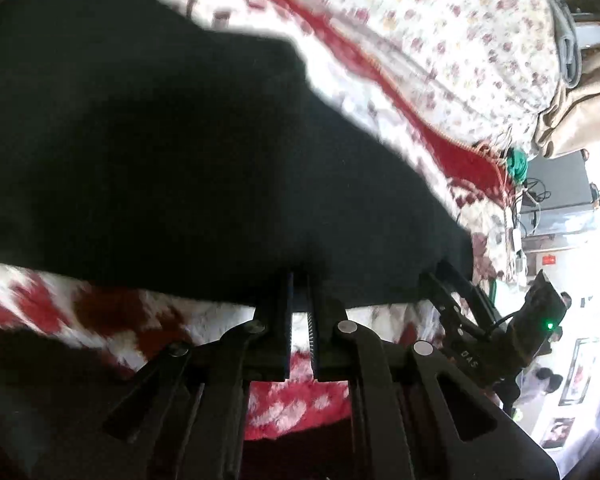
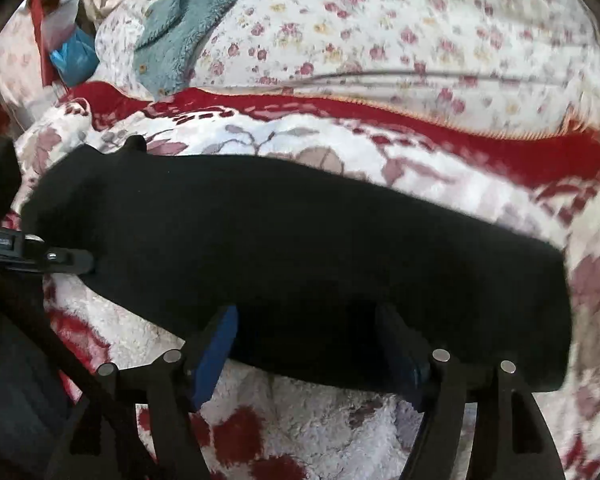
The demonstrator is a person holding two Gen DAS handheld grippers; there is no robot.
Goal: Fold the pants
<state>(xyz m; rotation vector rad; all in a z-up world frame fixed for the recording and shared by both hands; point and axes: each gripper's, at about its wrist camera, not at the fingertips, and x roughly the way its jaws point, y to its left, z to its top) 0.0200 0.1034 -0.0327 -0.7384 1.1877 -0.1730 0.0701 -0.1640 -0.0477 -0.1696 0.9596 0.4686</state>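
Your left gripper (image 1: 300, 292) is pinched tight on the near hem of the black, soft-knit pants (image 1: 160, 152), while your right gripper (image 2: 308, 340) stands wide, its blue-padded fingers (image 2: 216, 344) either side of the same near edge without pressing on it. No earlier frame, so say only that: one end held, the other loose.

The pants lie as a long dark band across the fluffy red-and-white flowered blanket (image 2: 300, 420), already doubled into a narrow strip by the look of it.

The risk is lopsided tension. If you lift or drag with the left alone, the strip will probably skew and the layers slide apart, since plush pile grips knit fabric unevenly. Closing the right too shallow would likely catch only the top layer.

Behind the blanket lies a pale quilt with small rose print (image 2: 420, 32), and on it a teal fleece garment (image 2: 172, 36); both are well apart from the pants. In the left view a tan cloth bundle (image 1: 580, 120) and a tangle of cables with a green coil (image 1: 516, 164) sit off the far corner, nothing in your path.
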